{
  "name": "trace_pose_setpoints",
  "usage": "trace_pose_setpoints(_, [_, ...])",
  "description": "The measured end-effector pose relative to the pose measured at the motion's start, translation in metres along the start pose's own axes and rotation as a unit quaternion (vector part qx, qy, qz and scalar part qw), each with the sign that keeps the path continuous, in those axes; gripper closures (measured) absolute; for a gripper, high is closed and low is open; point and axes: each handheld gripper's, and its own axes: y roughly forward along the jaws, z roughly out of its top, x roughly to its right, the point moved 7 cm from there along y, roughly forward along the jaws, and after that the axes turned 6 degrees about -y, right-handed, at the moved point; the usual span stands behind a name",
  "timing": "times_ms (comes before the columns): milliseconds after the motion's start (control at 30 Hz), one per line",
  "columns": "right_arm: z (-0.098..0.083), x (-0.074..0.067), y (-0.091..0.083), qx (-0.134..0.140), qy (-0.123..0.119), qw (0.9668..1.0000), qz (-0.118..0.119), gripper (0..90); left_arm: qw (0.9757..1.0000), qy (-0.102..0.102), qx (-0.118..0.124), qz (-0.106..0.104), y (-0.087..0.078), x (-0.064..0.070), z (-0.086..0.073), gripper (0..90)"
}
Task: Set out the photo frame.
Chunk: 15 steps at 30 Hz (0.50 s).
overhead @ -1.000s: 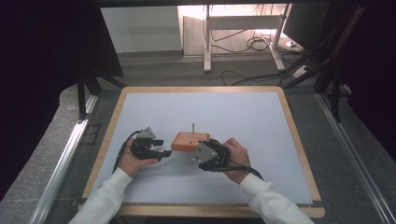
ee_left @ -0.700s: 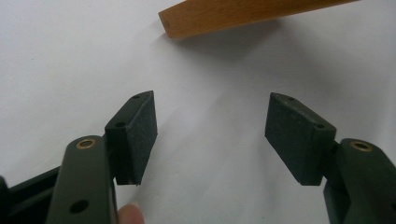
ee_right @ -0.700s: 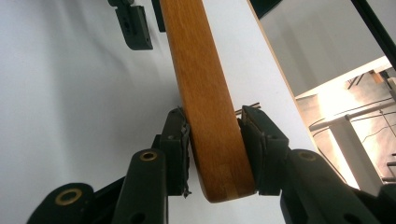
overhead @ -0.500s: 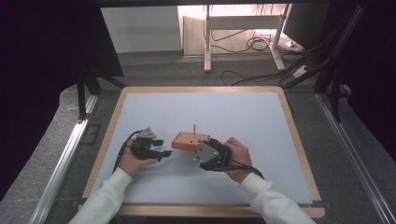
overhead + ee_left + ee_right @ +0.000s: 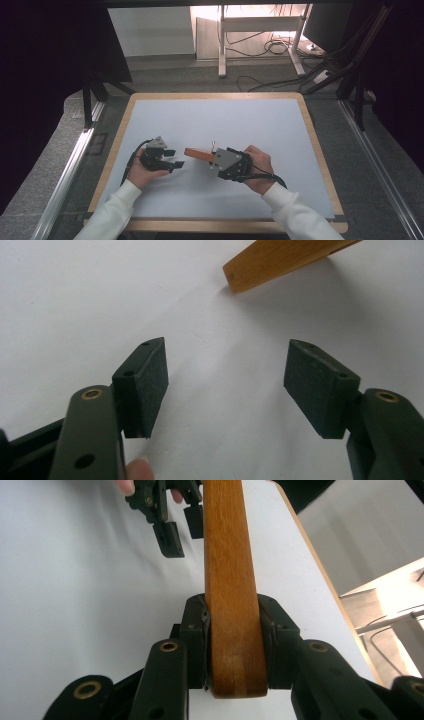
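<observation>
The wooden block (image 5: pixel 198 154) has changed since a second ago: then it sat flat on the desk showing its broad top face, and now I see it as a thin orange-brown slab tilted on edge, pointing toward my left hand. My right tool (image 5: pixel 216 161) holds it; in the right gripper view the block (image 5: pixel 231 580) runs up between the two black jaws, whose pads press on both of its sides. Those jaws have just been closing on it. A small metal pin (image 5: pixel 212 145) stands just behind the block, near the right tool. My left tool (image 5: pixel 176 158) sits just beside the block's free end, not touching it, jaws wide apart with nothing between them. In the left gripper view the block's end (image 5: pixel 280 262) shows beyond the pads. All of this is over the white desk (image 5: pixel 225 120) with its wooden rim.
</observation>
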Motion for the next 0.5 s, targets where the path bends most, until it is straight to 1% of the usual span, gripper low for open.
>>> trace_pose_setpoints(33, [0.000,0.001,0.000,0.000,0.001,1.0000,0.000,69.2,1.0000,0.000,0.000,0.000,0.000,0.000,0.000,34.0])
trace_pose_setpoints(200, [-0.002,0.013,0.001,0.007,0.033,0.9994,-0.005,68.5,1.0000,-0.001,0.000,-0.001,0.000,0.001,0.000,33.9])
trace_pose_setpoints(333, [-0.001,0.022,0.004,0.003,0.049,0.9988,-0.011,65.9,1.0000,0.001,-0.002,-0.002,0.001,0.001,0.000,33.9])
trace_pose_setpoints(433, [0.000,0.026,0.006,-0.002,0.057,0.9982,-0.015,62.9,1.0000,0.001,-0.002,-0.002,0.001,0.001,0.000,33.7])
trace_pose_setpoints(500, [-0.001,0.030,0.007,-0.006,0.063,0.9977,-0.025,61.9,1.0000,0.001,-0.001,-0.002,0.000,0.001,0.000,33.7])
